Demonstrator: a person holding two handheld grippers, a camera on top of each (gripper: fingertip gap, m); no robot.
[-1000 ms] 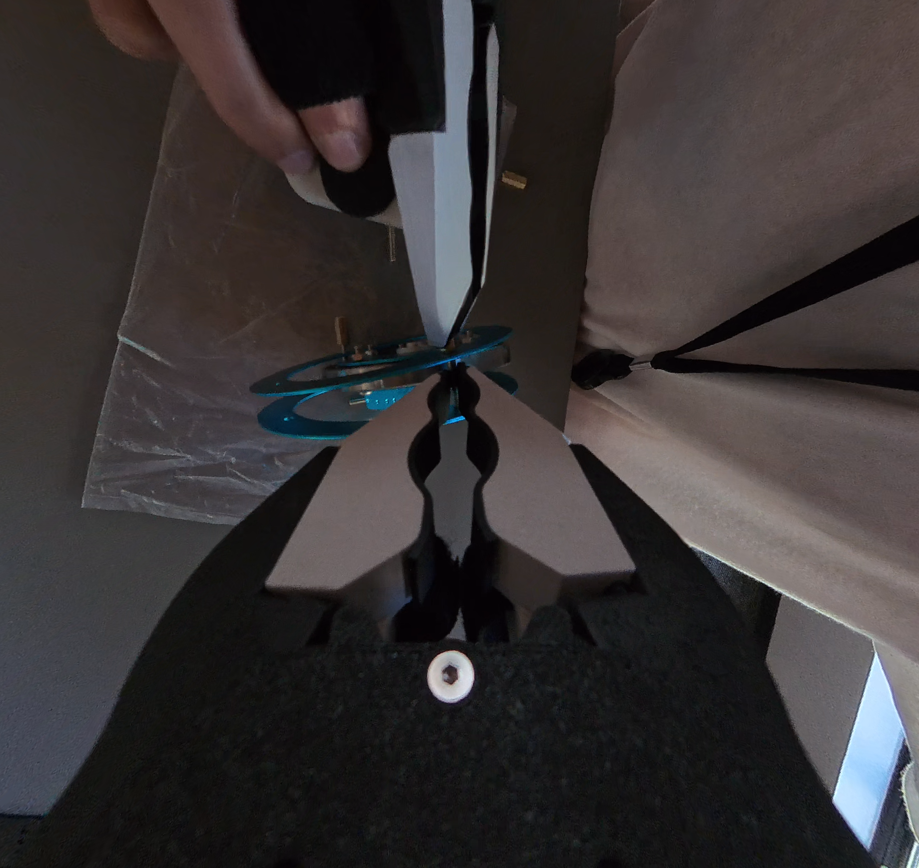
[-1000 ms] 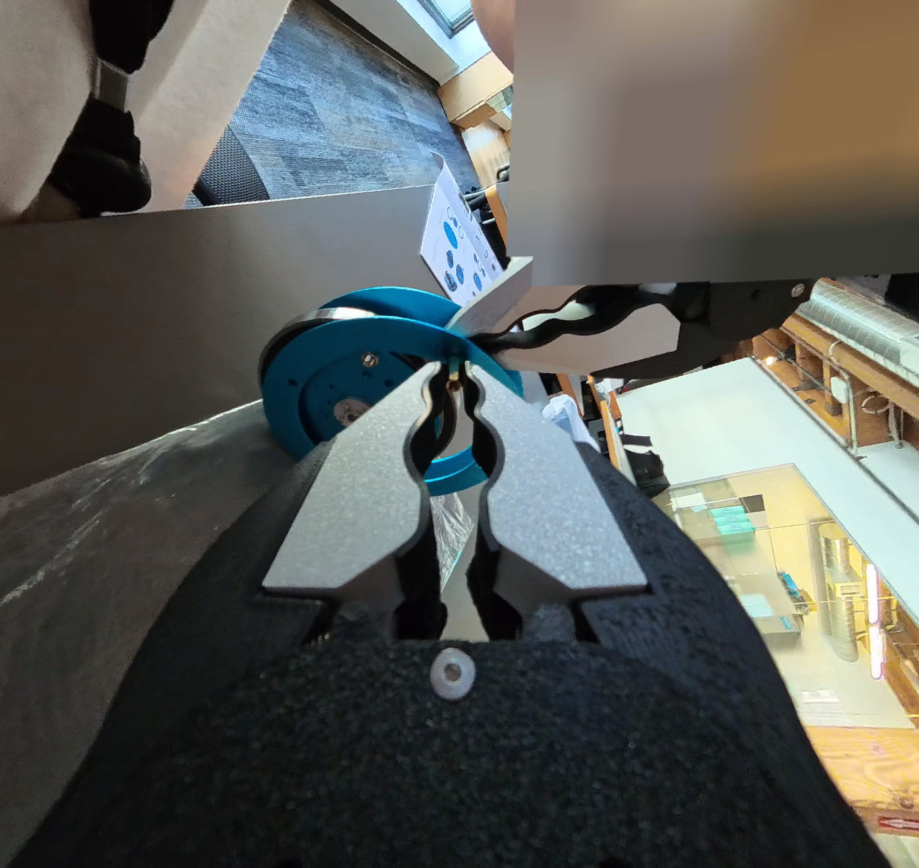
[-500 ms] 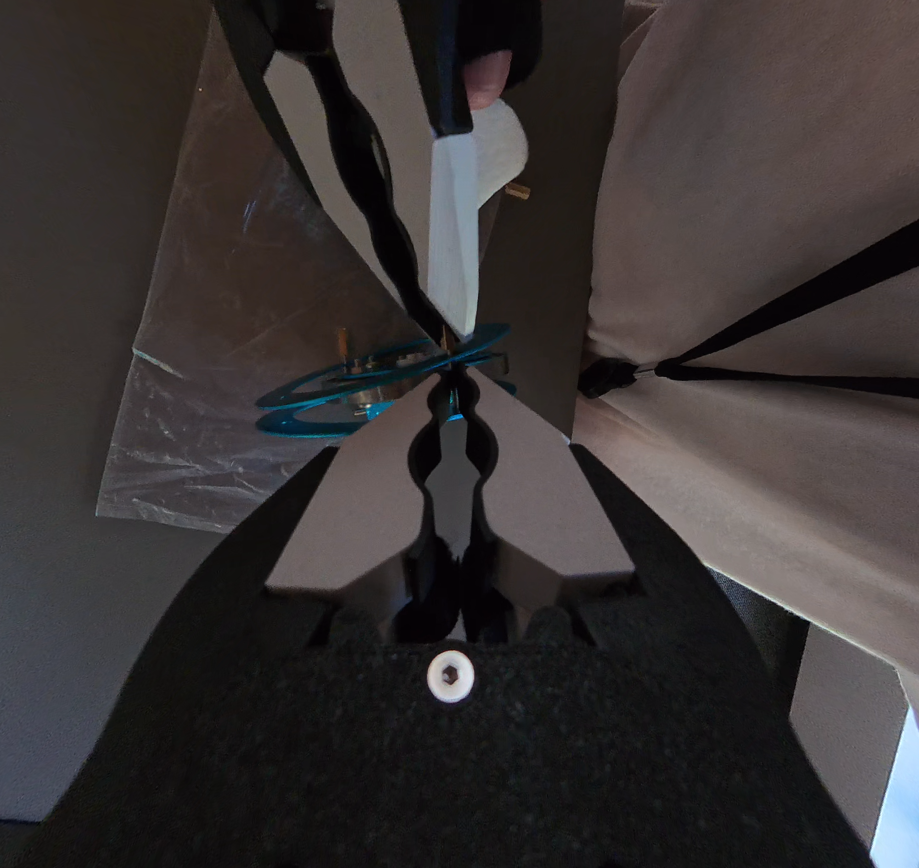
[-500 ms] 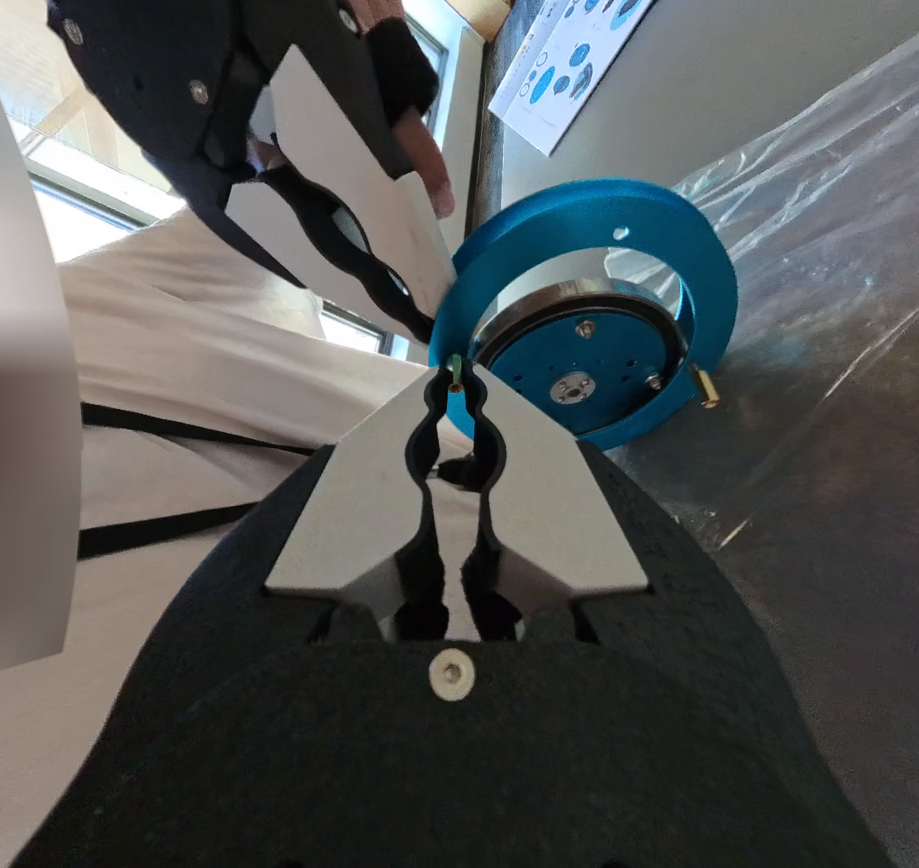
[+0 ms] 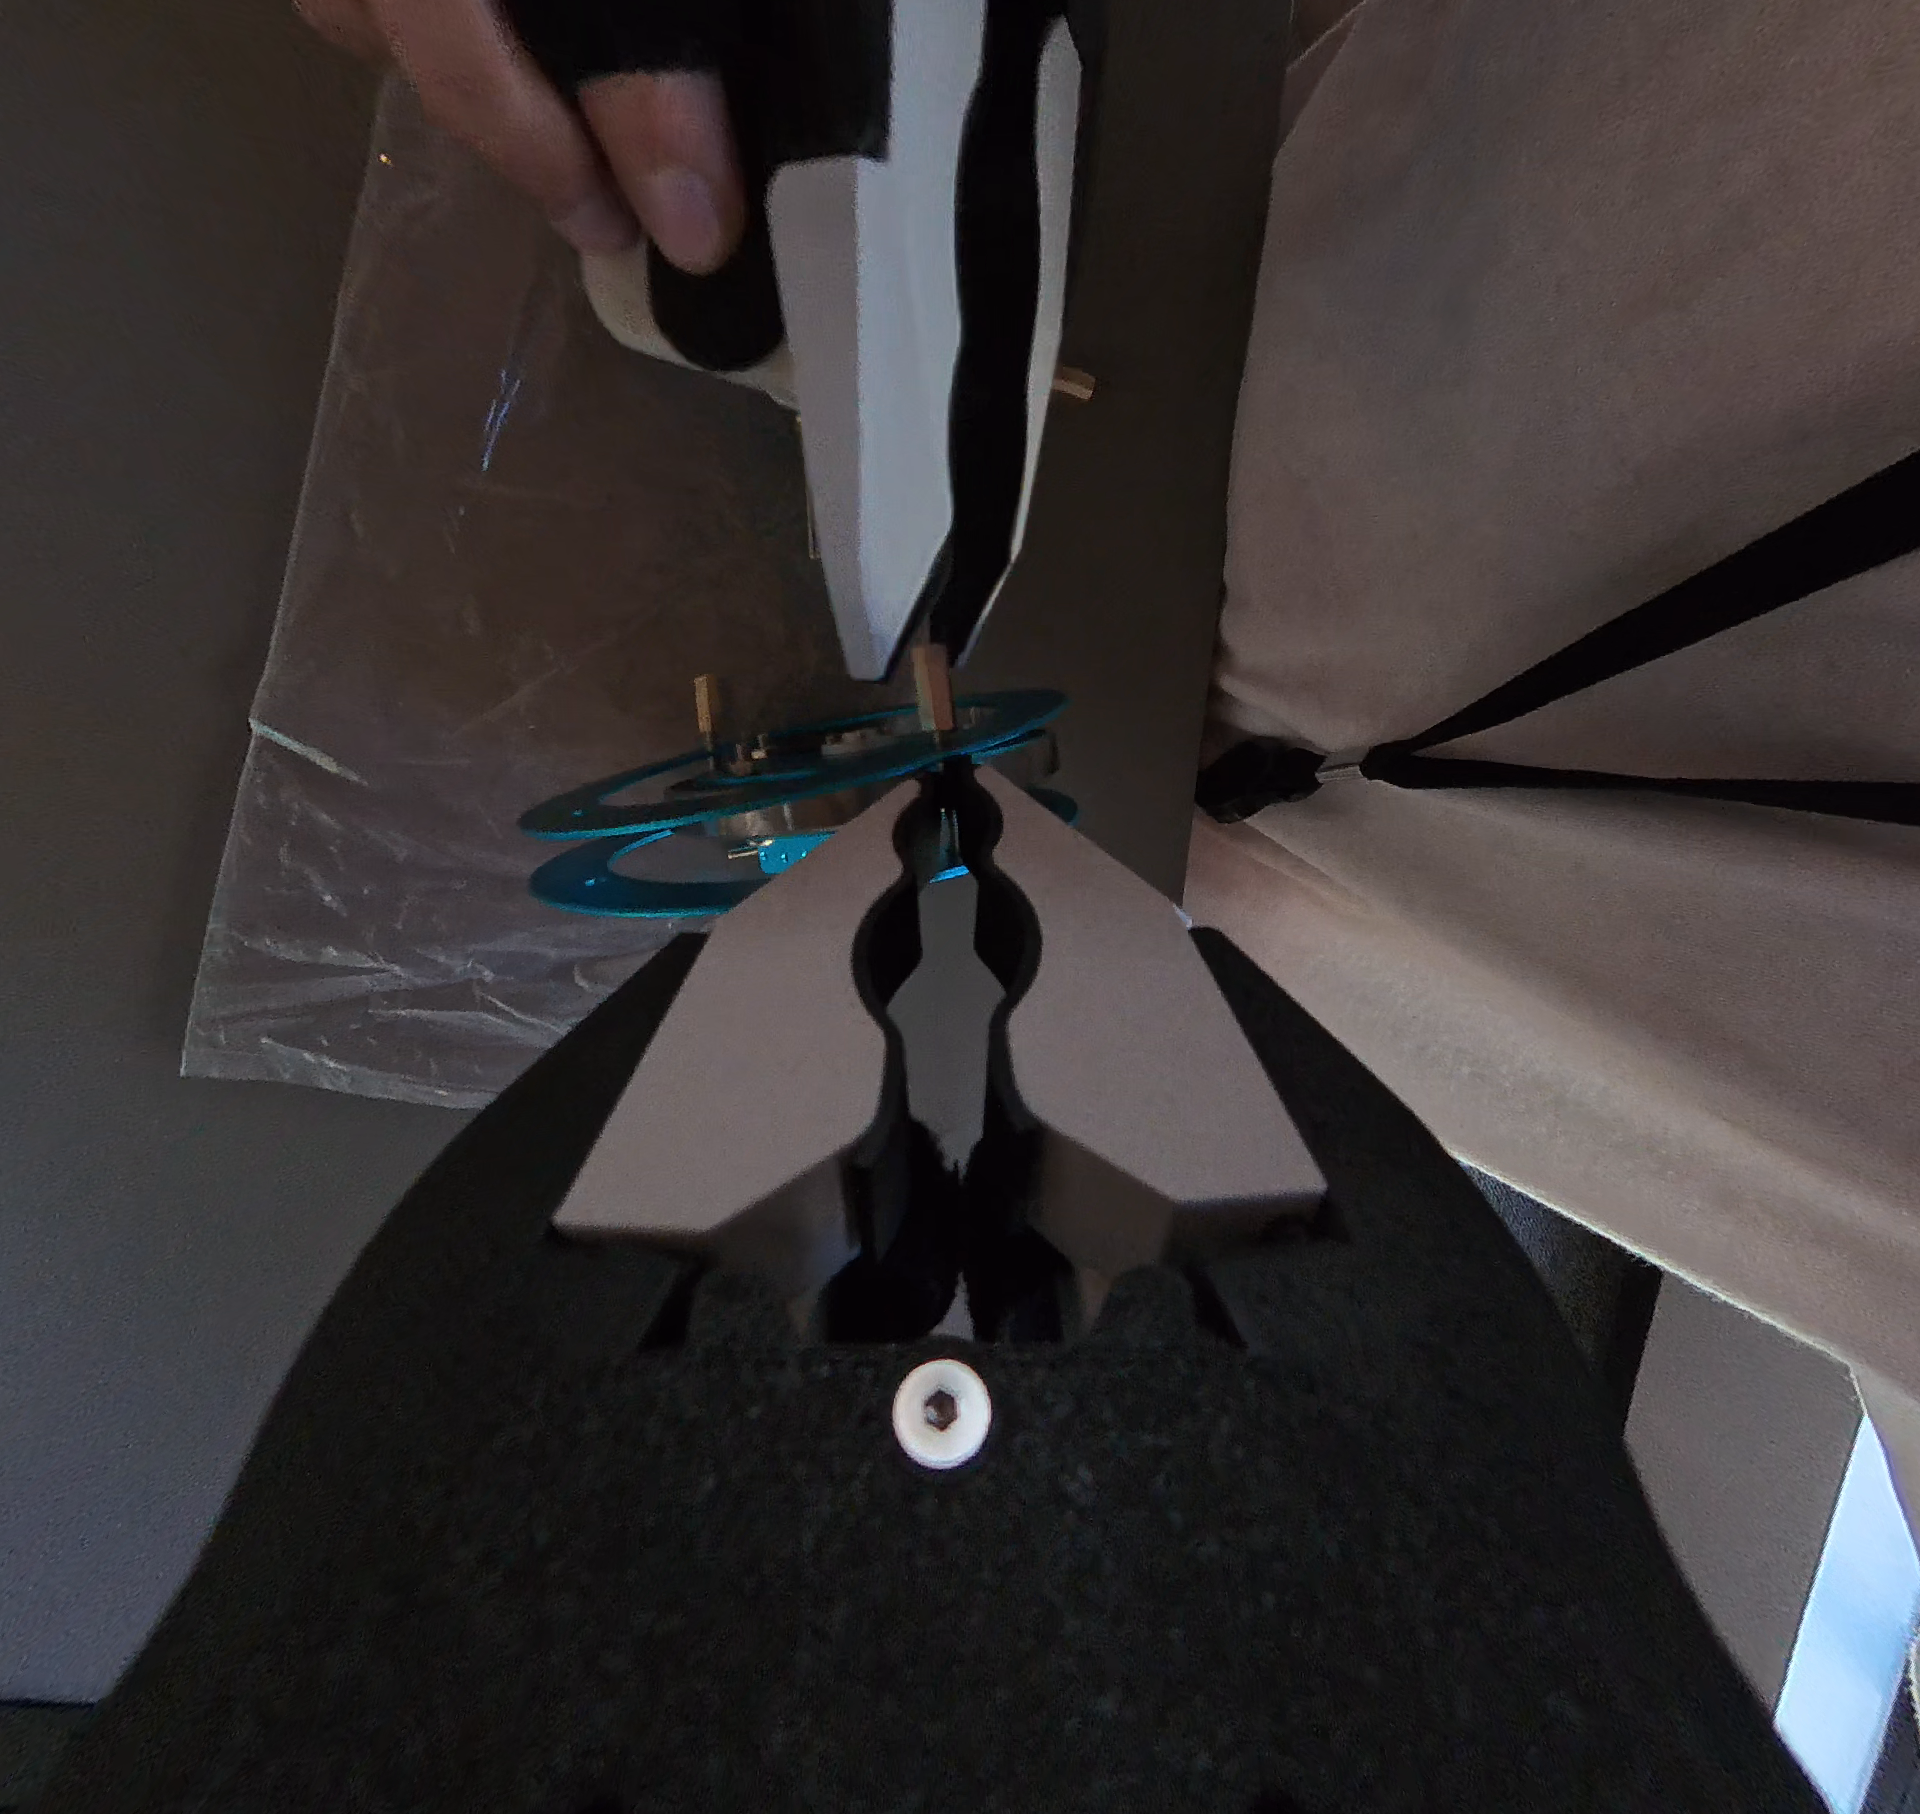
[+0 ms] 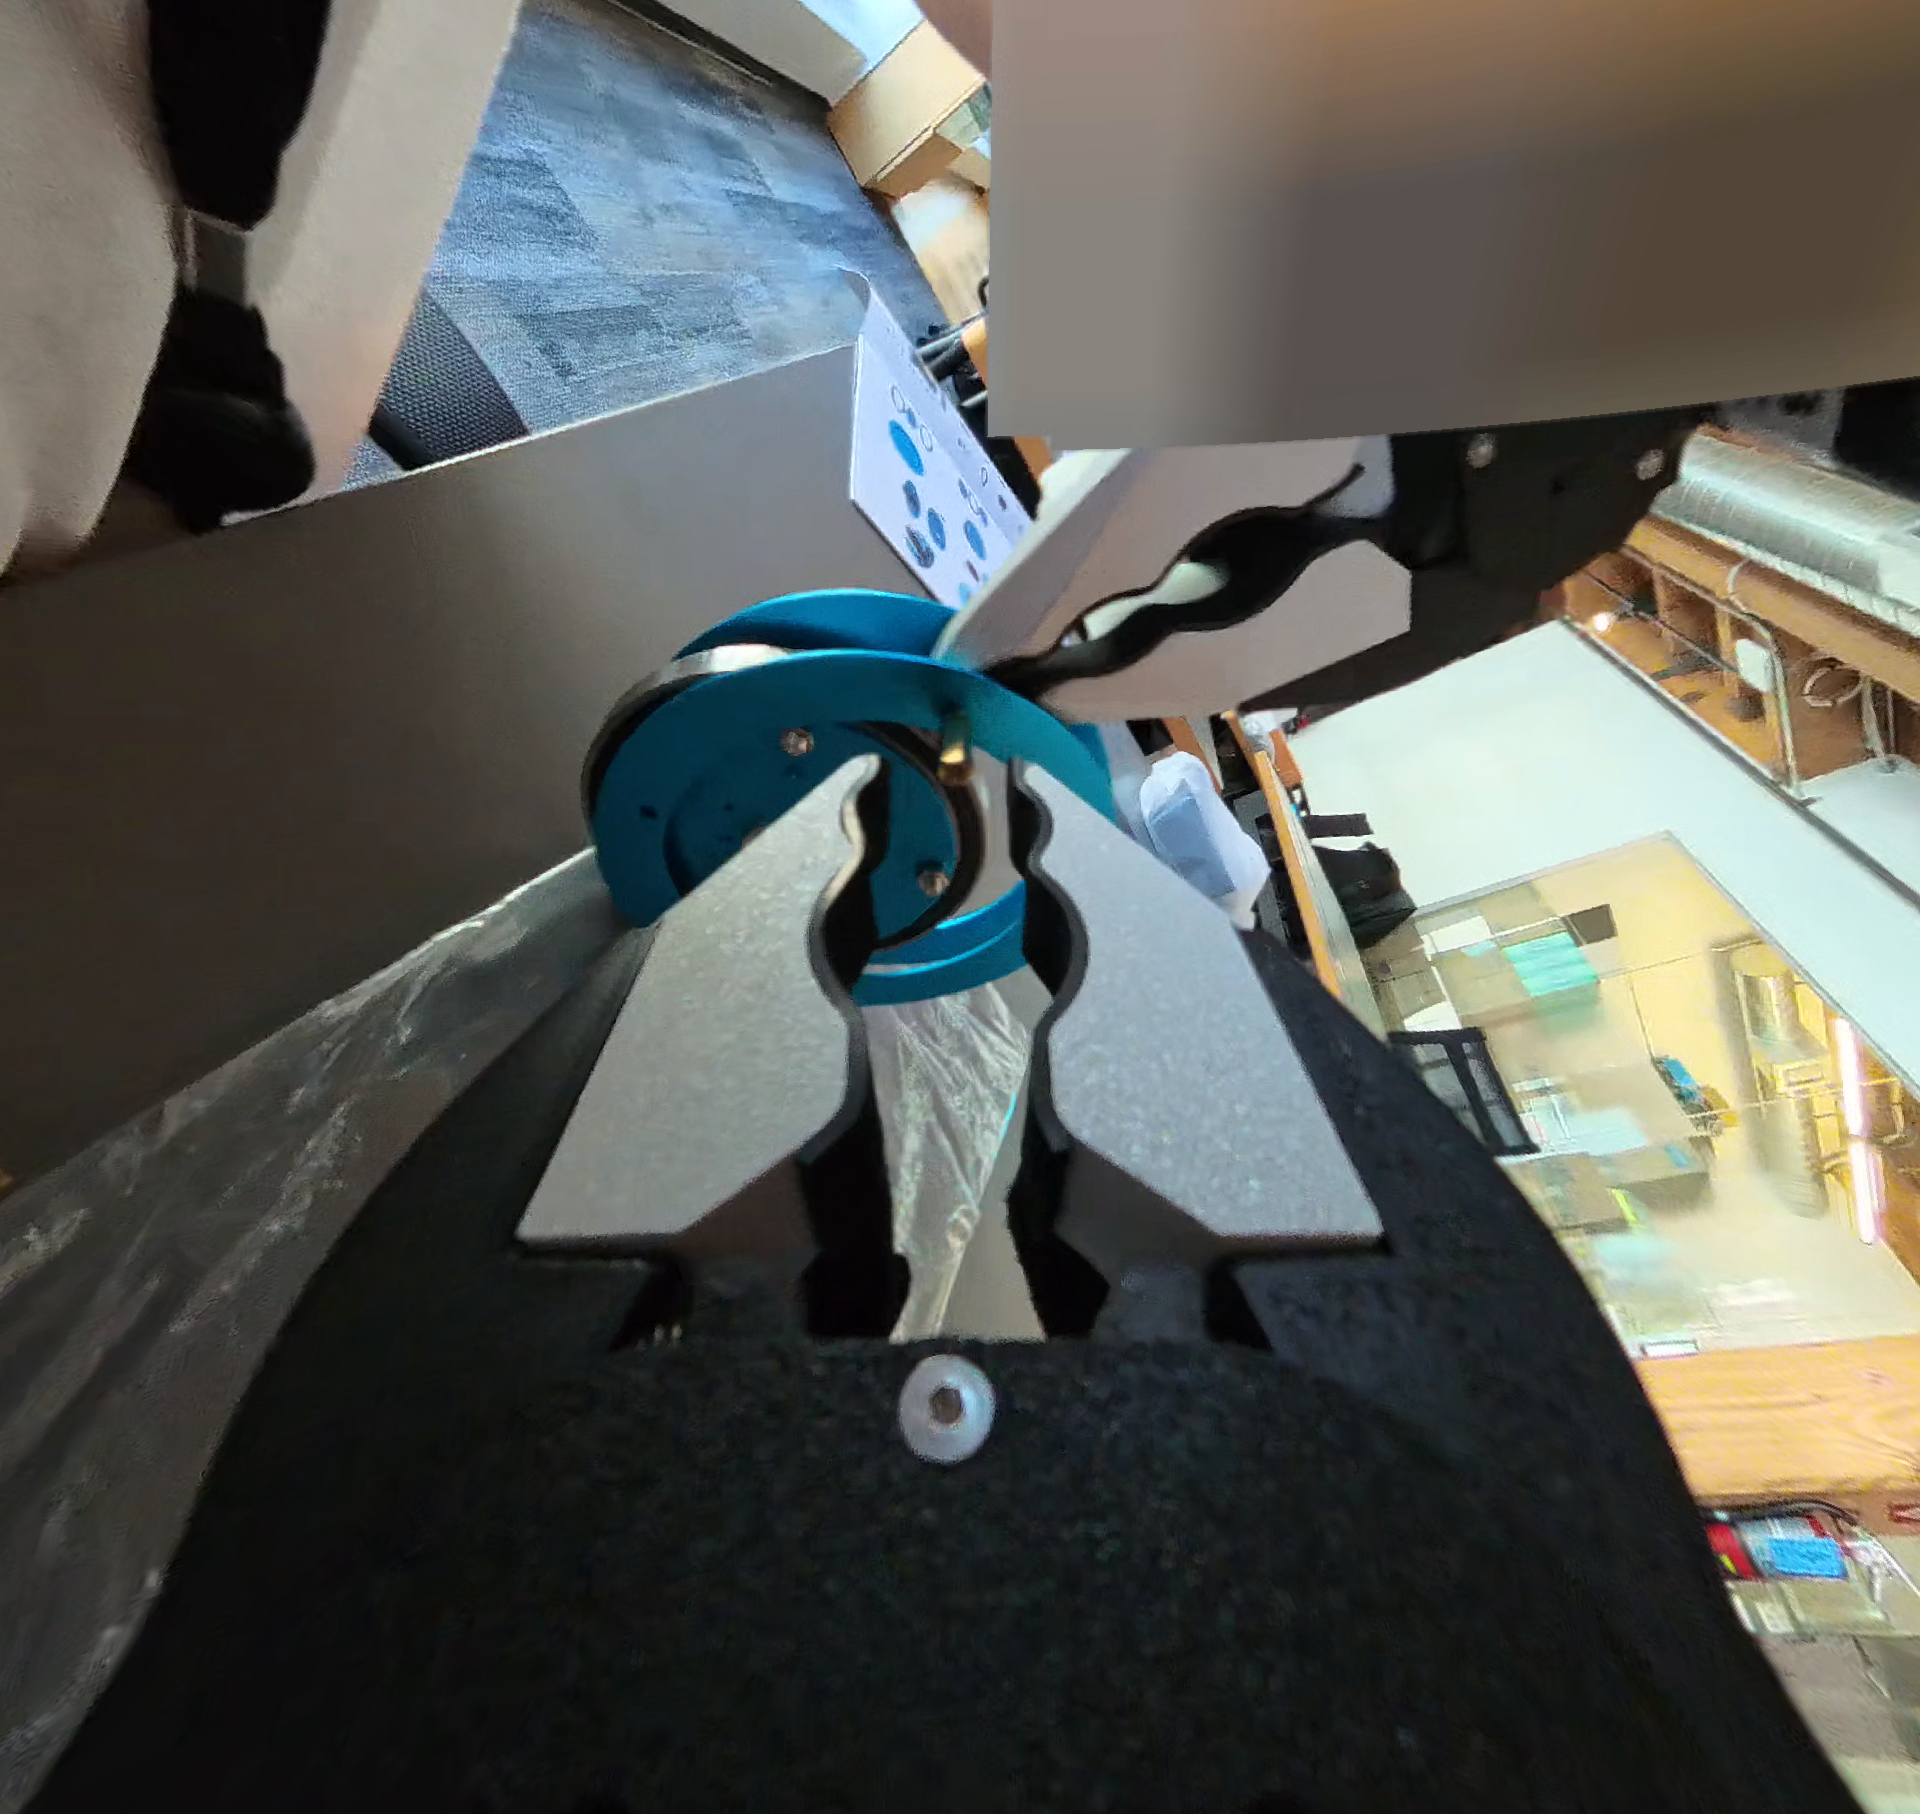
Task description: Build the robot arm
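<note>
A blue ring assembly (image 5: 665,788) with a silver bearing lies partly on a clear plastic bag (image 5: 436,725). My left gripper (image 5: 945,777) is shut on the edge of its upper blue ring. A brass standoff (image 5: 932,699) stands upright on that ring, just beyond my left fingertips. My right gripper (image 5: 935,652) reaches down over it from above. In the right wrist view my right gripper (image 6: 940,777) is open, with the standoff (image 6: 954,754) in the gap between its tips. There the left gripper (image 6: 997,668) pinches the ring (image 6: 727,746).
A second brass standoff (image 5: 707,710) stands on the ring's far side and another (image 5: 1075,382) lies on the grey table (image 5: 104,621). A printed sheet (image 6: 925,507) lies behind. The person's beige clothing with a black strap (image 5: 1558,414) fills the right side. Left and right tips are no more than a few centimetres apart.
My right gripper was shut on the brass standoff and twisted round with it. It has now opened and let go, and the standoff stays upright on the ring. My left gripper kept its hold.
</note>
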